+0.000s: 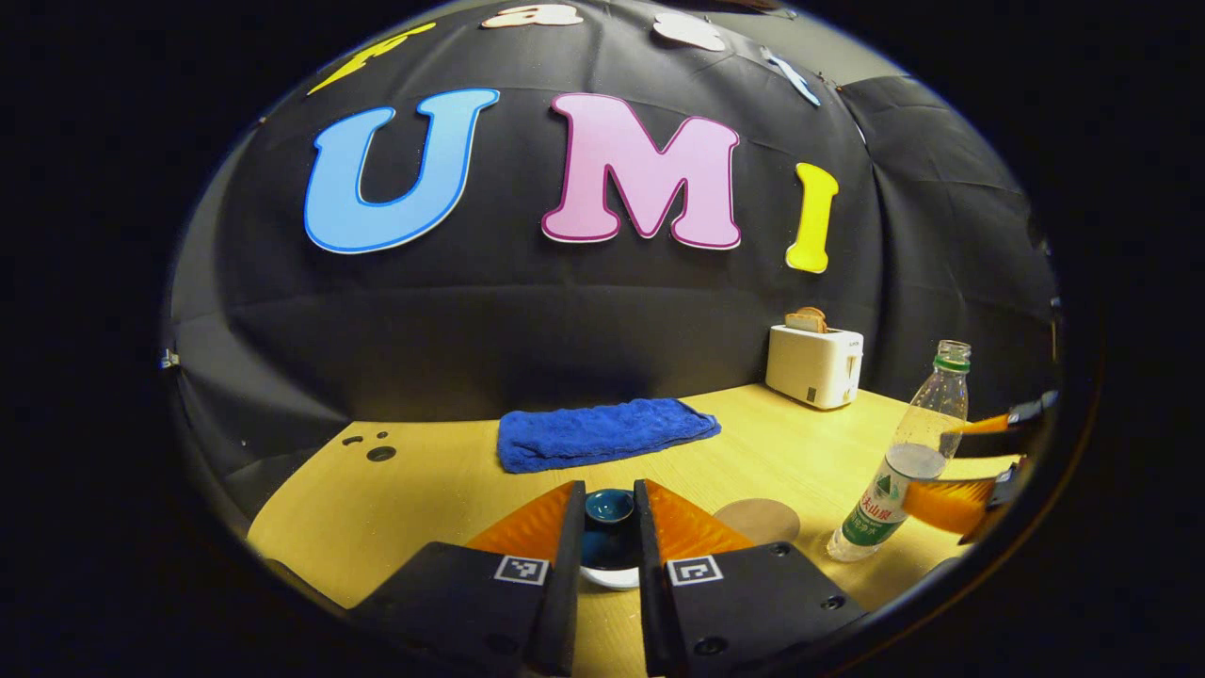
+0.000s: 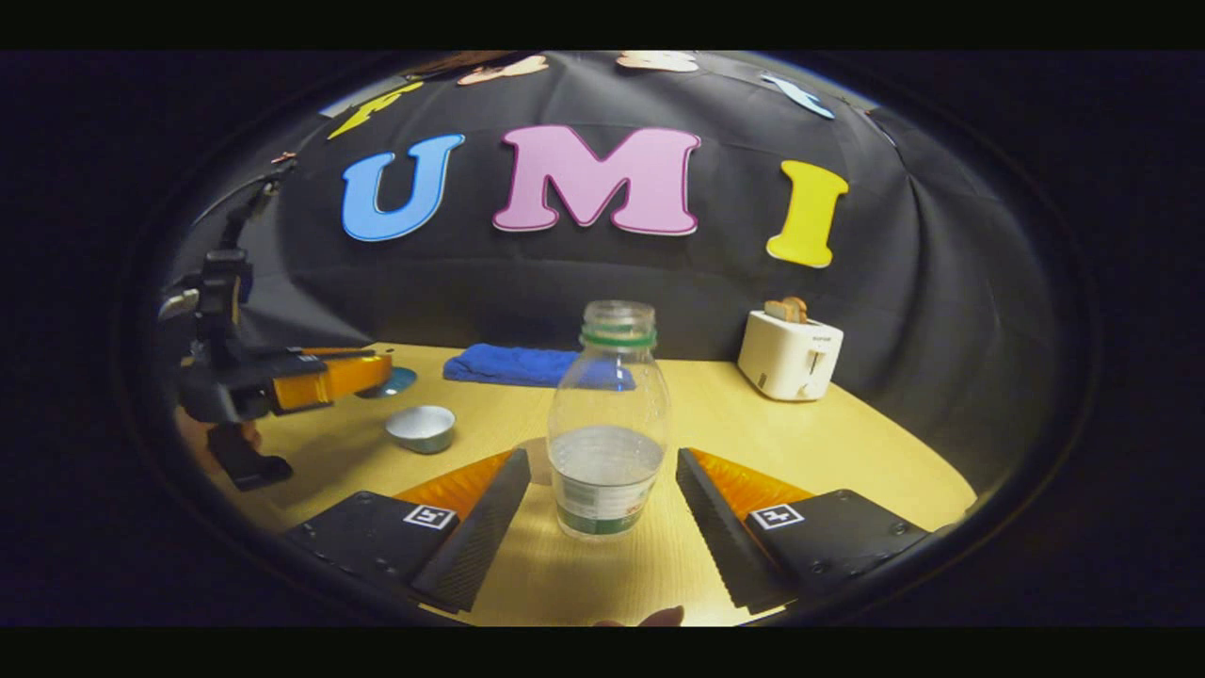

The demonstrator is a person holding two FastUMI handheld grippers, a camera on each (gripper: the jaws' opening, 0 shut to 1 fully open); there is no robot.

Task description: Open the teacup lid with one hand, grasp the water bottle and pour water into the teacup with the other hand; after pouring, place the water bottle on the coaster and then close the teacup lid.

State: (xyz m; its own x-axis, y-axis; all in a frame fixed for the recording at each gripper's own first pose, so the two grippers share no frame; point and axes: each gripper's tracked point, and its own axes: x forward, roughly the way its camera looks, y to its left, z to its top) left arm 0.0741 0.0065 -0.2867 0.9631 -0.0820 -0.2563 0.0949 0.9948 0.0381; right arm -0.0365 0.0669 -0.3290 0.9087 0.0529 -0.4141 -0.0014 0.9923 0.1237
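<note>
My left gripper (image 1: 609, 490) is shut on the dark teal teacup lid (image 1: 609, 527), gripping it by its knob. The right gripper view shows that lid (image 2: 393, 381) lifted off the pale teacup (image 2: 421, 428), which stands uncovered on the table just beside the left gripper (image 2: 377, 374). The clear water bottle (image 2: 607, 424) stands upright with no cap and is about a third full. My right gripper (image 2: 602, 457) is open, its fingers on either side of the bottle and apart from it. In the left gripper view, the bottle (image 1: 904, 461) and right gripper (image 1: 941, 466) sit at the right edge.
A round tan coaster (image 1: 758, 520) lies left of the bottle. A folded blue towel (image 1: 602, 433) is at the back centre. A white toaster (image 1: 814, 365) holding toast stands at the back right. Small holes (image 1: 379, 453) mark the wooden table (image 1: 442, 490).
</note>
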